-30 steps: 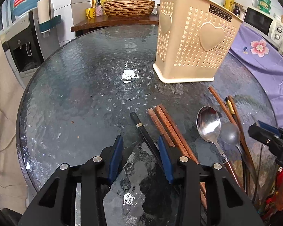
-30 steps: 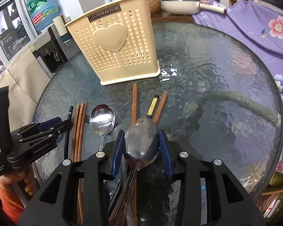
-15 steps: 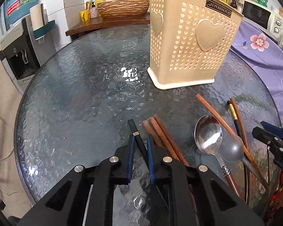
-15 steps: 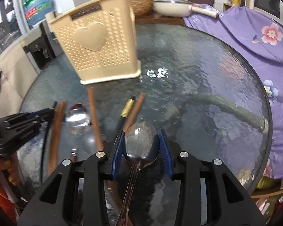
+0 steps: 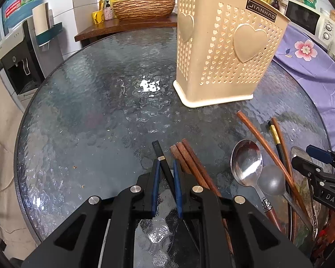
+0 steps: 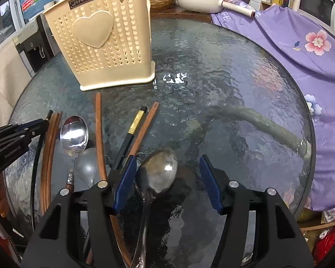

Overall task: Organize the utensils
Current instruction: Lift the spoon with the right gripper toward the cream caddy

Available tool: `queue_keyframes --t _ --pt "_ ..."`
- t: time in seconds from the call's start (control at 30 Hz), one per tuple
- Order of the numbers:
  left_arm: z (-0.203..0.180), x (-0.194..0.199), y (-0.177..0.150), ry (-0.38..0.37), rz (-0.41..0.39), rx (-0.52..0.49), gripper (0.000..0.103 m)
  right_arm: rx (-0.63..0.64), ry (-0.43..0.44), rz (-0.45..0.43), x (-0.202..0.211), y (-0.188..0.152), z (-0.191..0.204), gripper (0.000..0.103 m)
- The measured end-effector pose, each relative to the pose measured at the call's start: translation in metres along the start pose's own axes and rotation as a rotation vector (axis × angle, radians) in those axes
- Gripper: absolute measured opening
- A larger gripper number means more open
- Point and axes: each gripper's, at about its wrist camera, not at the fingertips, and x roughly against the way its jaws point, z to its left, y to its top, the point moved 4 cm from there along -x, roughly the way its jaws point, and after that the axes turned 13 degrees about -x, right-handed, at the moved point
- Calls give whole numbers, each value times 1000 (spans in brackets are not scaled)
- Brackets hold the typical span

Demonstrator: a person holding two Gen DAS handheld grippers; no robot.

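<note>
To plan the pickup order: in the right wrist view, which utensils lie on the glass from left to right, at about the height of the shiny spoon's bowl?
Three brown chopsticks → shiny spoon → single brown chopstick → black chopstick with gold band → another brown chopstick.

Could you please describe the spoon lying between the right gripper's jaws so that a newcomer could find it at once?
Start at the cream heart-patterned holder on the round glass table, then come toward the right gripper. The dull grey spoon lies bowl-up between its open jaws, unlike the shiny, wooden-handled spoon farther left.
</note>
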Motion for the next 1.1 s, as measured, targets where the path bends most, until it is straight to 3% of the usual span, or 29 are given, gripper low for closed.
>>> queue_keyframes --t 0.2,0.4,0.57,0.73,1.1 --pt "-2 0 0 6 1 -7 12 49 -21 15 -4 -4 9 57" --pt "-4 -2 0 5 6 -9 12 54 -9 19 -4 -5 14 39" --pt "-3 -2 2 -5 7 4 12 50 4 15 -4 -5 13 38" --pt "3 2 5 -12 -11 34 7 30 80 -41 13 4 10 38" --pt "19 58 26 -4 -162 60 7 30 208 -194 72 30 14 38"
